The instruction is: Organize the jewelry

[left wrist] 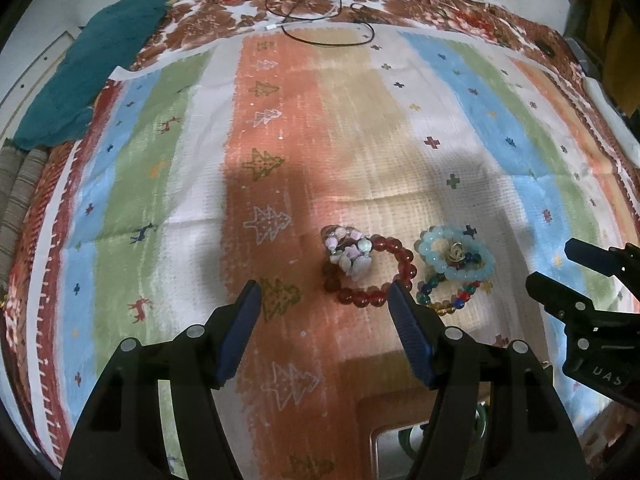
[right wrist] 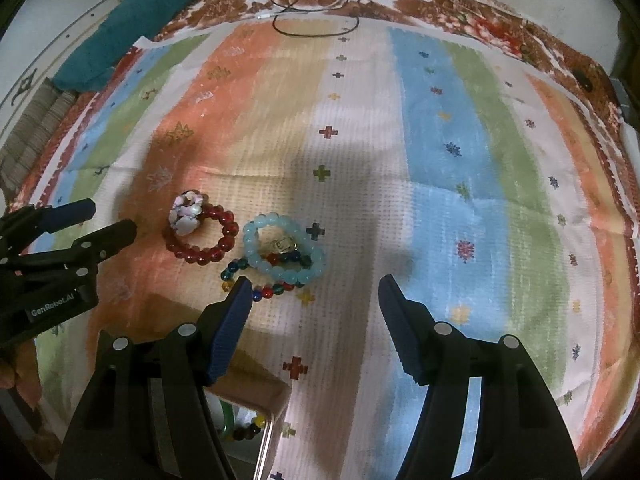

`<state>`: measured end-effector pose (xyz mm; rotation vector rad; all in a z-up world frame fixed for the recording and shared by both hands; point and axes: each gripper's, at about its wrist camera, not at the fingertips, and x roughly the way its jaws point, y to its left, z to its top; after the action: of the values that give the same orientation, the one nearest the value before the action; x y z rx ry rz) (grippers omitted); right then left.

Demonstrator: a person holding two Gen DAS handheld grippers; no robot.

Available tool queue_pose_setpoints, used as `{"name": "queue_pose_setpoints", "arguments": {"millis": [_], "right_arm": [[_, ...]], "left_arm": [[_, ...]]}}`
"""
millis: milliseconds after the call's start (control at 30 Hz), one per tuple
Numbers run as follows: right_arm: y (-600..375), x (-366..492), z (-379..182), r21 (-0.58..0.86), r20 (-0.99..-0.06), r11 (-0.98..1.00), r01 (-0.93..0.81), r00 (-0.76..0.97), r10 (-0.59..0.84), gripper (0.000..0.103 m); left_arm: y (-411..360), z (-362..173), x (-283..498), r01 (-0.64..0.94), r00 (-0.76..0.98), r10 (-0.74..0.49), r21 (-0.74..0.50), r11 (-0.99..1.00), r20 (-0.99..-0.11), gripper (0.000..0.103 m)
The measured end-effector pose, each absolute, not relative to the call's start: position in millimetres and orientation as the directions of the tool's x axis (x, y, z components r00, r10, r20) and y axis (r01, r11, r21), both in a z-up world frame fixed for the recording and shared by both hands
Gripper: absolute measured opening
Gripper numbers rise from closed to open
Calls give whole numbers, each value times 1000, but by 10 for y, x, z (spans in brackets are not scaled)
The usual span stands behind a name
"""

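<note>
A dark red bead bracelet [left wrist: 396, 270] [right wrist: 218, 246] lies on the striped cloth with a pale pink shell bracelet [left wrist: 350, 252] [right wrist: 186, 212] on its left part. Beside it a light blue bead bracelet [left wrist: 452, 258] [right wrist: 280, 254] overlaps a multicolour bead bracelet [left wrist: 444, 304] [right wrist: 260, 290]. My left gripper [left wrist: 322, 300] [right wrist: 92, 220] is open and empty, just in front of the red bracelet. My right gripper [right wrist: 316, 292] [left wrist: 552, 264] is open and empty, just right of the blue bracelet. A jewelry box [left wrist: 384, 416] [right wrist: 256, 400] with a green bangle [right wrist: 228, 420] sits under the grippers.
The striped cloth [left wrist: 280, 140] [right wrist: 440, 140] covers a floral sheet. A black cable [left wrist: 320, 20] [right wrist: 312, 12] loops at the far edge. A teal cloth [left wrist: 88, 68] [right wrist: 132, 28] lies at the far left corner.
</note>
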<state>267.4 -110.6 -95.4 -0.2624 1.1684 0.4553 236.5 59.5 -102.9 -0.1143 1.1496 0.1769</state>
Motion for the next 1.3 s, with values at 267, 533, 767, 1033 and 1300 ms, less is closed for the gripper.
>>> {"name": "queue_pose_setpoints", "arguments": {"millis": [267,533,767,1033,1300], "right_arm": [[-1055,2811,-1120,33,-940,882,-470,285,187,65],[-1009,2916,-1233,48,-948,883,-468,256,188,65],[-963,2994,-1306,58,-952,883,-467,239,189,56],[-920,3106,-1496,66,-964,883,-465,197,176,44],[-873,3166,-1578,83,-966,881,-466,179,186,34]], "left_arm": [[627,-1135,2516,-179,377,27,-45,983,-926,66],[677,-1295,2637,-182,345,14,-52,982,-938,65],[659,-1431,2743,-171,315,6,-50,984,-949,63],[661,-1515,2855,-147,297,-14,-61,987,-955,57],[669,-1640,2928,-142,271,-20,-60,988,-962,51]]}}
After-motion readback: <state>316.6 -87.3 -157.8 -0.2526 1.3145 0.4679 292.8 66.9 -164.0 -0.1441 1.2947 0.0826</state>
